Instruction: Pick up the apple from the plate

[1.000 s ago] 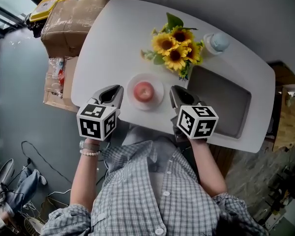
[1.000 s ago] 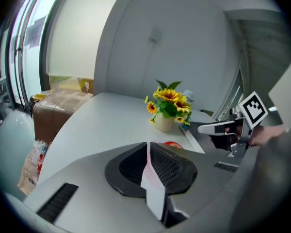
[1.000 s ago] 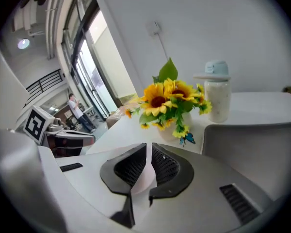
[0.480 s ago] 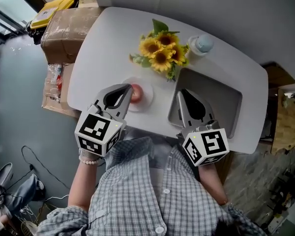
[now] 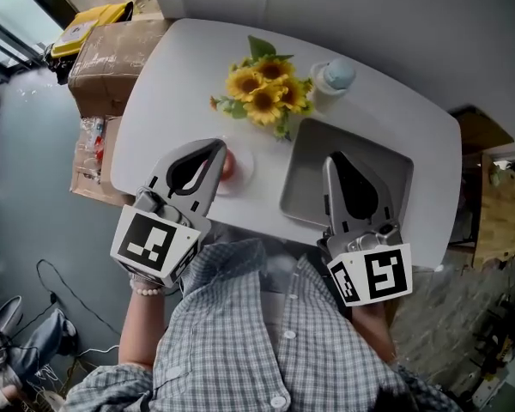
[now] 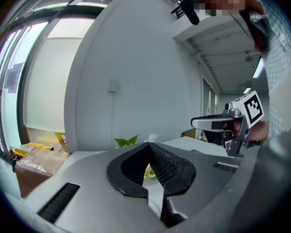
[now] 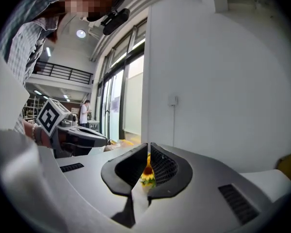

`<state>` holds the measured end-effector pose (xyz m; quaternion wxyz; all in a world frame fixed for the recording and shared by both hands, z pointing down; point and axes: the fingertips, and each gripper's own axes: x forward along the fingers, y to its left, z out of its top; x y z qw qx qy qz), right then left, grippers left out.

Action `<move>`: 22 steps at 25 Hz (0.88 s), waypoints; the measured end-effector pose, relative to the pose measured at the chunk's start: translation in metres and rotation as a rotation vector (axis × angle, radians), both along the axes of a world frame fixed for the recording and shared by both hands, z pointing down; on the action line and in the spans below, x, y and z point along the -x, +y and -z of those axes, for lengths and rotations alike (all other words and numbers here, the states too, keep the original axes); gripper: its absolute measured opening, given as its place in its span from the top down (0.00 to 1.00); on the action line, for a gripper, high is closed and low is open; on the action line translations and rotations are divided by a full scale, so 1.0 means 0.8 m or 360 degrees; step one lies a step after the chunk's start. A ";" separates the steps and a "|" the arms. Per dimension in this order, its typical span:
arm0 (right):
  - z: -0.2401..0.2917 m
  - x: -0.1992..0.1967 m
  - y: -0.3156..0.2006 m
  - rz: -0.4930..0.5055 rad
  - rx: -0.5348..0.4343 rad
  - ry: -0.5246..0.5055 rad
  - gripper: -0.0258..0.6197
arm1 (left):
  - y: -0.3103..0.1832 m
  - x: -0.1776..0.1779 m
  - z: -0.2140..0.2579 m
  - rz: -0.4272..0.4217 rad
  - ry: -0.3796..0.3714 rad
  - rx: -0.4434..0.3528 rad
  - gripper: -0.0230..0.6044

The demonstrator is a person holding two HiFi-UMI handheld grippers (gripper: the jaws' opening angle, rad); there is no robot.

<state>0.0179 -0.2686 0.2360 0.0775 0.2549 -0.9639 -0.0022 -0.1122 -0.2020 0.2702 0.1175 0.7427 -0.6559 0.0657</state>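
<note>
The red apple (image 5: pixel 230 166) lies on a small white plate (image 5: pixel 245 172) near the front edge of the white table (image 5: pixel 172 75). My left gripper (image 5: pixel 218 144) hovers over the plate's left side, shut and empty, and hides most of the apple. My right gripper (image 5: pixel 332 158) is raised over a grey tray (image 5: pixel 302 174), also shut and empty. In the left gripper view the left gripper (image 6: pixel 148 145) shows its jaws meeting at the tip, with no apple in sight. In the right gripper view the right gripper (image 7: pixel 149 144) frames a sunflower (image 7: pixel 147 171).
A bunch of sunflowers (image 5: pixel 262 88) and a bottle (image 5: pixel 333 75) stand at the back of the table. A cardboard box (image 5: pixel 112 41) with a yellow item (image 5: pixel 90 15) sits on the floor at left, and cables (image 5: pixel 51 281) lie below.
Both grippers have moved up and forward. The left one now covers part of the apple and plate; the right one has shifted from beside the plate to over the tray.
</note>
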 end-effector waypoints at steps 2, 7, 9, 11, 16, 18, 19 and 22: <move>0.010 -0.004 0.001 -0.0001 -0.0007 -0.0035 0.91 | -0.002 -0.011 0.006 -0.0039 0.0008 -0.0012 0.95; 0.017 -0.002 0.008 0.0051 -0.0041 -0.0036 0.91 | -0.015 -0.042 0.007 -0.0119 -0.0022 0.0010 0.95; 0.014 0.000 0.013 0.0080 -0.0064 -0.0009 0.91 | -0.022 -0.058 0.007 -0.0157 -0.0015 -0.0014 0.95; 0.014 0.002 0.017 0.0103 -0.0077 -0.0002 0.91 | -0.026 -0.074 0.009 -0.0208 -0.0043 -0.0027 0.95; 0.016 0.005 0.023 0.0119 -0.0085 -0.0006 0.91 | -0.028 -0.094 0.011 -0.0285 -0.0104 -0.0040 0.95; 0.016 0.006 0.025 0.0129 -0.0085 -0.0002 0.91 | -0.028 -0.095 0.011 -0.0290 -0.0097 -0.0037 0.95; 0.016 0.006 0.025 0.0132 -0.0087 0.0001 0.91 | -0.028 -0.095 0.011 -0.0293 -0.0097 -0.0033 0.95; 0.014 0.007 0.026 0.0134 -0.0091 0.0009 0.91 | -0.027 -0.095 0.009 -0.0306 -0.0110 -0.0027 0.95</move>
